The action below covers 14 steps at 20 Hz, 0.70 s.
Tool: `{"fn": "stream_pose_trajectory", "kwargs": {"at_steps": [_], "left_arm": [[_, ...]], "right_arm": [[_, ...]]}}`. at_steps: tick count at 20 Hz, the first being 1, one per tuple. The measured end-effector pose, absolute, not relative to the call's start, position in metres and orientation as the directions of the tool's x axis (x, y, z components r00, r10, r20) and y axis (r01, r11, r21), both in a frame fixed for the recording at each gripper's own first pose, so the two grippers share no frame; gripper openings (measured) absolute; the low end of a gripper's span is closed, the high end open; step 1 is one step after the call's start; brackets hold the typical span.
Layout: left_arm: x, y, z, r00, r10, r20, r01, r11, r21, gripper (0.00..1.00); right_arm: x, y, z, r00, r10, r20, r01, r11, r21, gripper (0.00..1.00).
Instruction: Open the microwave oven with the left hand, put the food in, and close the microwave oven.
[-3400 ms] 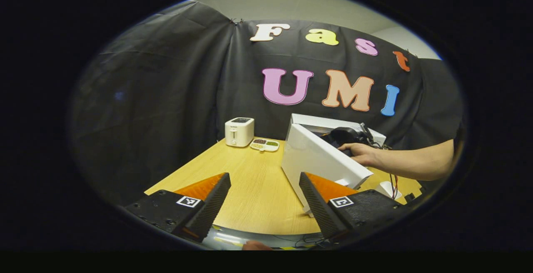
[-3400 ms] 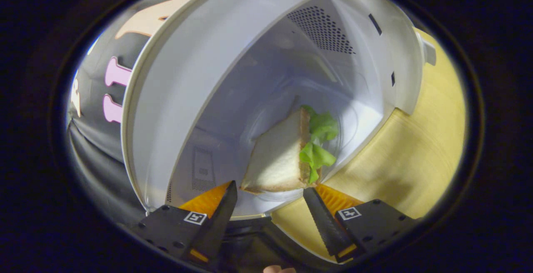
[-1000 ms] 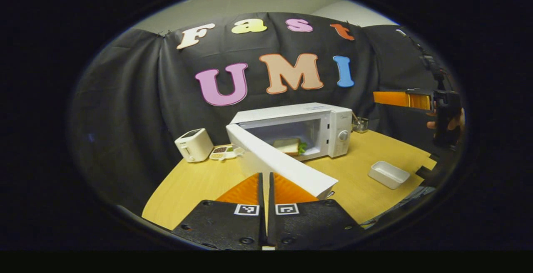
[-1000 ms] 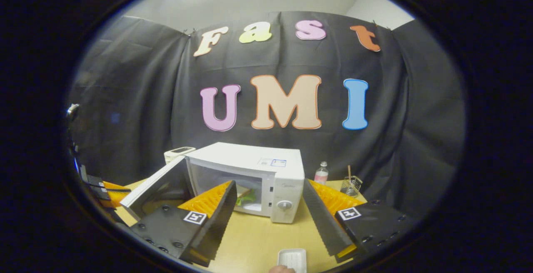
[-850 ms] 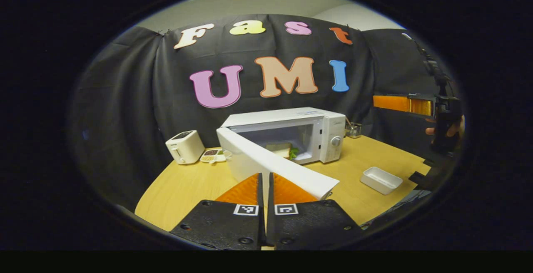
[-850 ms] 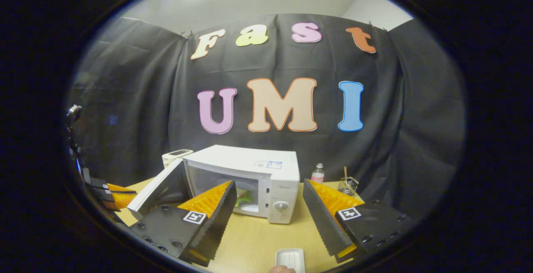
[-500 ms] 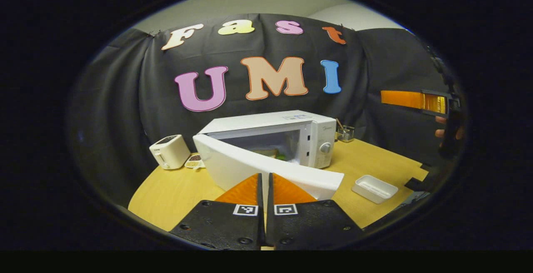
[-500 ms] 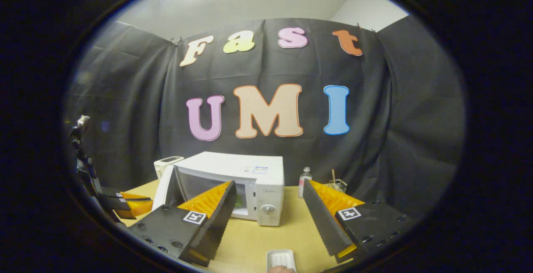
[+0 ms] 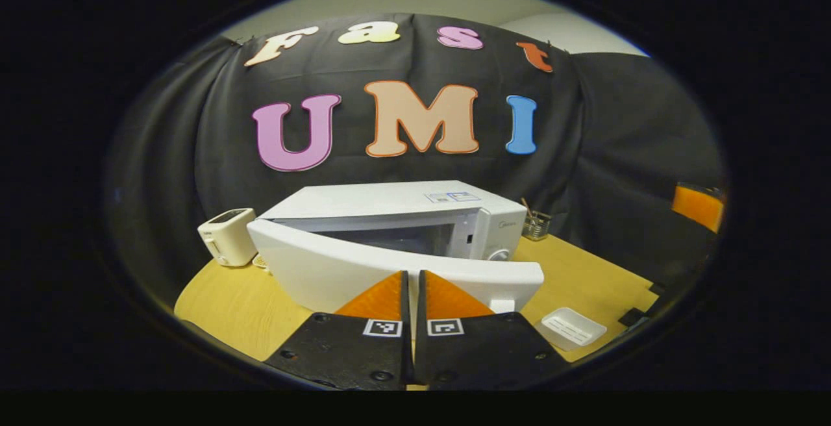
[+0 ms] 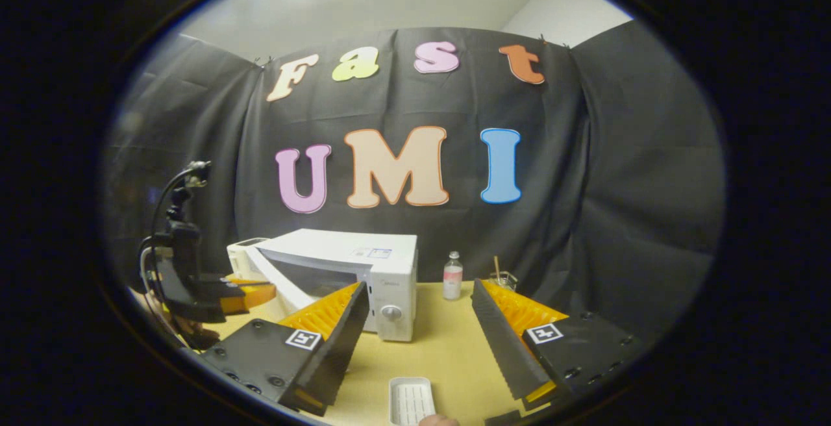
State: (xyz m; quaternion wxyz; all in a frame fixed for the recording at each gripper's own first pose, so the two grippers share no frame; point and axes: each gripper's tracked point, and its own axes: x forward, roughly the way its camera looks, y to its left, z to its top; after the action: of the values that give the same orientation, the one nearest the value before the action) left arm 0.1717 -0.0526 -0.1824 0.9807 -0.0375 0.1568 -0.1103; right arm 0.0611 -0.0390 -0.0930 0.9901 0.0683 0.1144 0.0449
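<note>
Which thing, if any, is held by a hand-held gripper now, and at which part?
Nothing is held. The left hand-held gripper is shut and empty against the white microwave door; the right hand-held gripper is open and empty.

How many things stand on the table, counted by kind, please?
Microwave oven: 1
Toaster: 1
Bottle: 1
White tray: 1
Glass holder with sticks: 1
Total: 5
</note>
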Motion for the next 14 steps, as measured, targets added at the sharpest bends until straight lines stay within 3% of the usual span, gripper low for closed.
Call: {"fn": "stream_pose_trajectory", "kwargs": {"at_steps": [5,6,14], "left_arm": [[0.212,-0.068,-0.188,0.926,-0.220,-0.306,0.200,0.975,-0.095,0.00],[0.217,-0.071,-0.191,0.924,-0.218,-0.314,0.199,0.976,-0.091,0.00],[0.264,-0.099,-0.194,0.928,-0.206,-0.310,0.221,0.975,0.016,0.00]], "right_arm": [[0.049,-0.058,-0.093,0.971,0.079,-0.223,-0.048,0.989,0.142,0.98],[0.049,-0.063,-0.093,0.972,0.073,-0.224,-0.041,0.989,0.142,0.89],[0.045,-0.087,-0.099,0.972,0.022,-0.234,0.013,0.989,0.146,0.89]]}}
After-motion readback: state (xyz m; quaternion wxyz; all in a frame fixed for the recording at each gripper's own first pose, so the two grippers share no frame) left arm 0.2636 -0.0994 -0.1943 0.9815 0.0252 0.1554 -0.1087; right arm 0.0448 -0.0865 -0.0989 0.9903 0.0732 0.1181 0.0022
